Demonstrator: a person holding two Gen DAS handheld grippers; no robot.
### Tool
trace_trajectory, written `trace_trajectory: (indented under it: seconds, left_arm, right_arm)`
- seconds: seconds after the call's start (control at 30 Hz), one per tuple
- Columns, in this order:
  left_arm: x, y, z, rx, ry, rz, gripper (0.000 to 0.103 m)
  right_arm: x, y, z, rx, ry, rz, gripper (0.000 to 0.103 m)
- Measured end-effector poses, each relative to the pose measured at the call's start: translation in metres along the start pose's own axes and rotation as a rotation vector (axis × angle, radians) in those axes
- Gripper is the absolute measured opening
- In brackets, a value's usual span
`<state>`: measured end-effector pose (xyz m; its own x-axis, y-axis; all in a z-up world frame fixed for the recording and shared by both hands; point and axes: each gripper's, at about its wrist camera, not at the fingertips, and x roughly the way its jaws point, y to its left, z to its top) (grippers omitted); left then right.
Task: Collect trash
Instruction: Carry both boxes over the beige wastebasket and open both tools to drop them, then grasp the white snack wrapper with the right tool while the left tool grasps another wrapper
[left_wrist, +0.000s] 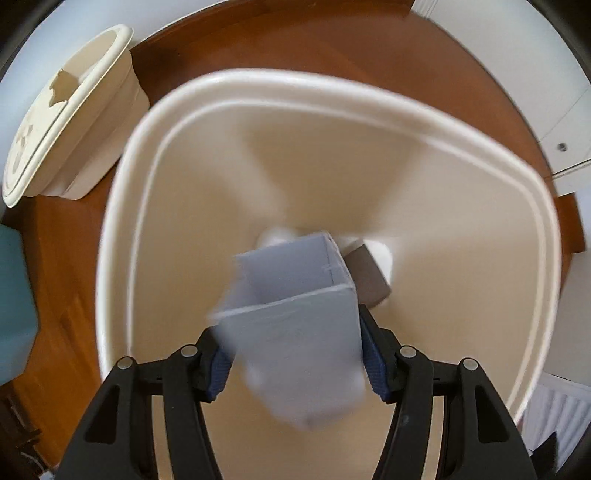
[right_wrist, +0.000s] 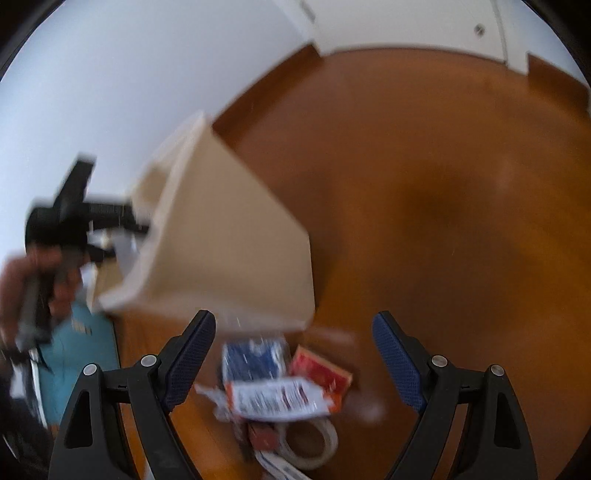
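In the left wrist view my left gripper (left_wrist: 293, 354) is shut on a pale grey-blue open carton (left_wrist: 295, 325) and holds it over the mouth of a cream waste bin (left_wrist: 122, 206). A grey box (left_wrist: 365, 273) and white scraps lie at the bin's bottom. In the right wrist view my right gripper (right_wrist: 293, 354) is open and empty above a trash pile on the wooden floor: a blue packet (right_wrist: 255, 358), a red box (right_wrist: 321, 373), a white-and-orange wrapper (right_wrist: 277, 400) and a tape roll (right_wrist: 314, 443). The bin (right_wrist: 229, 236) stands beyond, with the left gripper (right_wrist: 81, 214) at its mouth.
The bin's cream lid (left_wrist: 59, 118) leans by the white wall at far left. A teal object (left_wrist: 14, 302) lies left of the bin. Wooden floor (right_wrist: 443, 203) spreads to the right, up to a white door and skirting. A white radiator (left_wrist: 554, 413) is at the lower right.
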<state>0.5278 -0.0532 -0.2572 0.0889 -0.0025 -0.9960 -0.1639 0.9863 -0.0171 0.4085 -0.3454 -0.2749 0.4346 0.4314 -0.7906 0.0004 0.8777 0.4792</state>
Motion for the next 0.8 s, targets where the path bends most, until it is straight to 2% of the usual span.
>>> trace_trajectory:
  seconds: [0.13, 0.27, 0.33, 0.4, 0.47, 0.5, 0.57, 0.63, 0.73, 0.8]
  left_arm:
    - [-0.015, -0.005, -0.006, 0.008, -0.060, -0.017, 0.067]
    - [-0.072, 0.001, -0.055, 0.034, -0.188, -0.103, 0.068]
    - [-0.107, 0.010, -0.095, 0.069, -0.293, -0.151, 0.070]
    - [-0.124, 0.023, -0.129, 0.075, -0.363, -0.164, 0.076]
    - [-0.132, 0.047, -0.178, 0.027, -0.415, -0.166, 0.076]
    - [-0.129, 0.059, -0.208, -0.022, -0.413, -0.177, 0.077]
    - [-0.102, 0.077, -0.240, -0.093, -0.366, -0.170, 0.077]
    - [-0.064, 0.098, -0.272, -0.132, -0.265, -0.138, 0.077]
    - [-0.004, 0.107, -0.312, -0.114, -0.084, -0.054, 0.077]
    - [0.023, 0.112, -0.325, -0.112, -0.026, -0.025, 0.077]
  right_arm:
    - [0.032, 0.001, -0.033, -0.021, 0.076, 0.009, 0.089]
    - [0.047, -0.008, -0.053, -0.061, 0.065, 0.013, 0.089]
    - [0.047, 0.009, -0.070, -0.278, 0.015, -0.041, 0.089]
    - [0.055, 0.035, -0.091, -0.546, 0.031, -0.063, 0.089]
    - [0.062, 0.060, -0.113, -0.810, 0.053, -0.089, 0.089]
    - [0.067, 0.072, -0.126, -0.963, 0.054, -0.118, 0.089]
    - [0.079, 0.087, -0.145, -1.181, 0.058, -0.184, 0.089]
    - [0.093, 0.094, -0.156, -1.310, 0.083, -0.220, 0.089]
    - [0.114, 0.098, -0.168, -1.414, 0.121, -0.224, 0.089]
    - [0.129, 0.098, -0.175, -1.484, 0.149, -0.259, 0.089]
